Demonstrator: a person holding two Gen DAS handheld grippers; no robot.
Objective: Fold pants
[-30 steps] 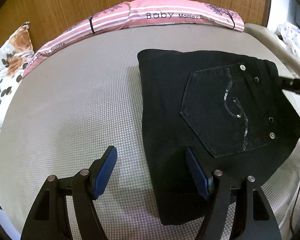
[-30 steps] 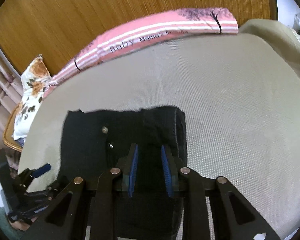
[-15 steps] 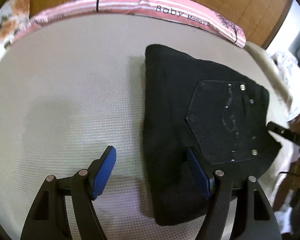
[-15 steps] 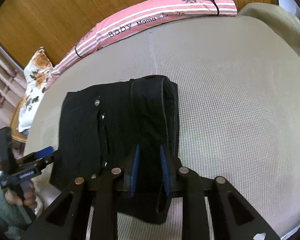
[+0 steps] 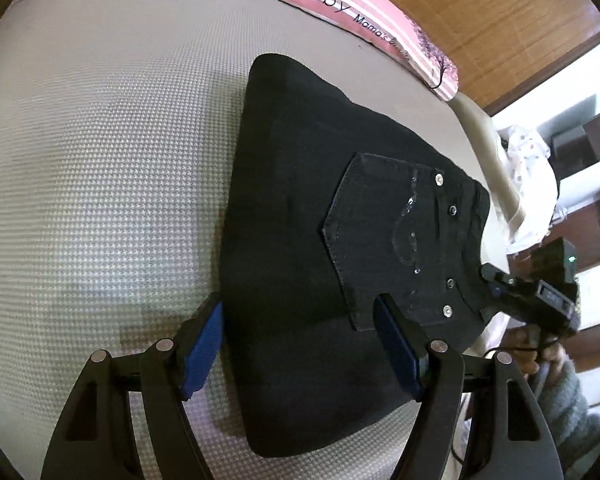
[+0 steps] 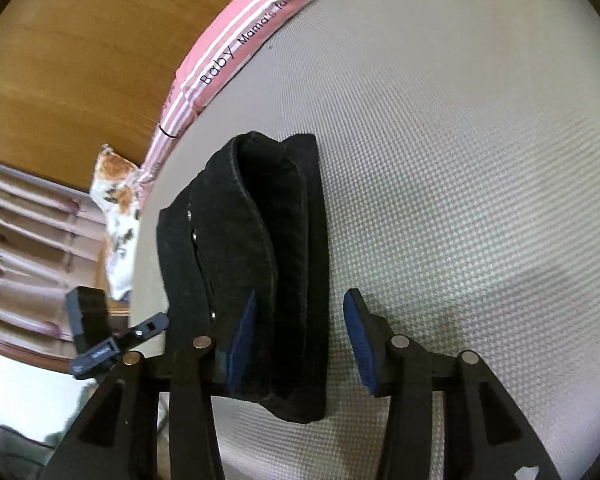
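Note:
The black pants [image 5: 308, 216] lie folded in a compact stack on the beige mattress [image 5: 100, 152], back pocket with rivets facing up. My left gripper [image 5: 300, 344] is open, its blue pads spread over the near edge of the stack. In the right wrist view the folded pants [image 6: 260, 264] show their layered edge. My right gripper [image 6: 300, 340] is open, its pads on either side of the stack's near end, holding nothing. The right gripper also shows in the left wrist view [image 5: 536, 296] at the waistband side.
A pink striped pillow [image 5: 340, 4] lies along the wooden headboard [image 6: 80, 52]. A floral pillow [image 6: 118, 208] sits at the bed's left corner. White cloth [image 5: 528, 184] and shelves are beyond the right edge of the bed.
My right gripper was shut on the pants' edge and has now opened and let go. Both grippers have tilted and shifted; the pants stay folded on the mattress.

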